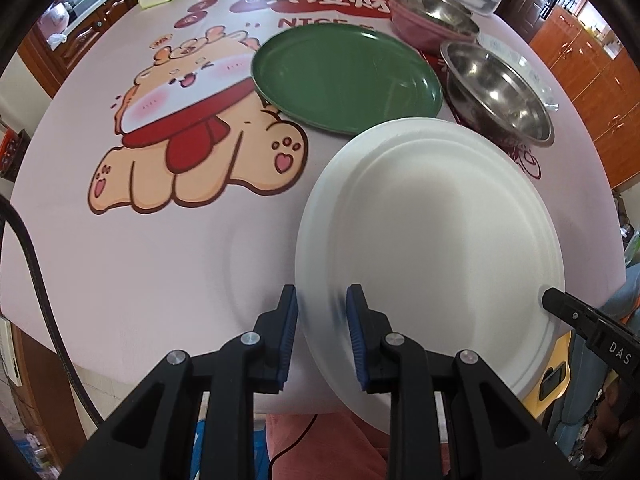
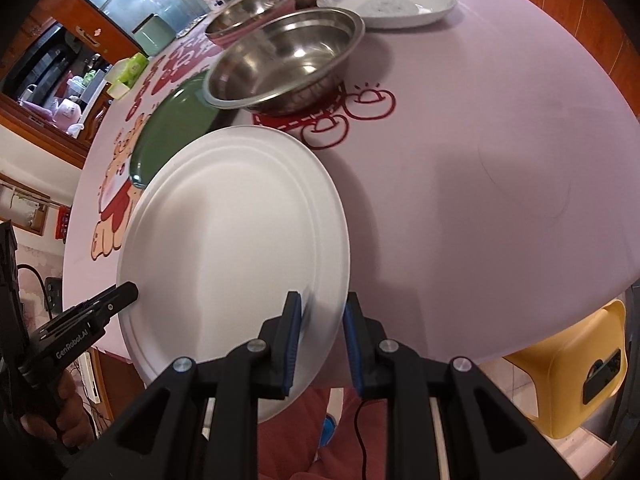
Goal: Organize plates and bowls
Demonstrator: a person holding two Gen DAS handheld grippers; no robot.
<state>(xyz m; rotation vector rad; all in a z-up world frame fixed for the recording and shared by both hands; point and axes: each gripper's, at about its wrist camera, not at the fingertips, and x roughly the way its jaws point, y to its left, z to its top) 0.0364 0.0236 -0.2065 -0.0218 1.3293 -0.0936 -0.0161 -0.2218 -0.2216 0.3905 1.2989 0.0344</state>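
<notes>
Left gripper [image 1: 322, 336]: seen nearest in the left wrist view; the jaws are drawn narrow and pinched on the near-left rim of the white plate [image 1: 432, 248].
Right gripper [image 2: 320, 340]: likewise narrow, clamped on the near-right rim of the same plate.
White plate: carried between both grippers, tilted, over the near edge of the table [image 2: 460, 208]; whether it touches the cloth cannot be told.
Green plate [image 1: 346, 76]: lying flat just beyond the white plate, partly hidden by it in the right wrist view.
Steel bowl [image 2: 286, 60]: set right of the green plate, just beside it; a second steel bowl in a pink one [image 1: 430, 18] sits farther back.
Patterned plate [image 2: 388, 0]: alone at the far right.
Progress: judged early; no plates are stacked yet, and the nearer bowl stands apart.
Open room: bare cloth is left broadly to the near left and near right.
Edges: the plate's near rim overhangs the table edge; its far rim is close to the bowl.
</notes>
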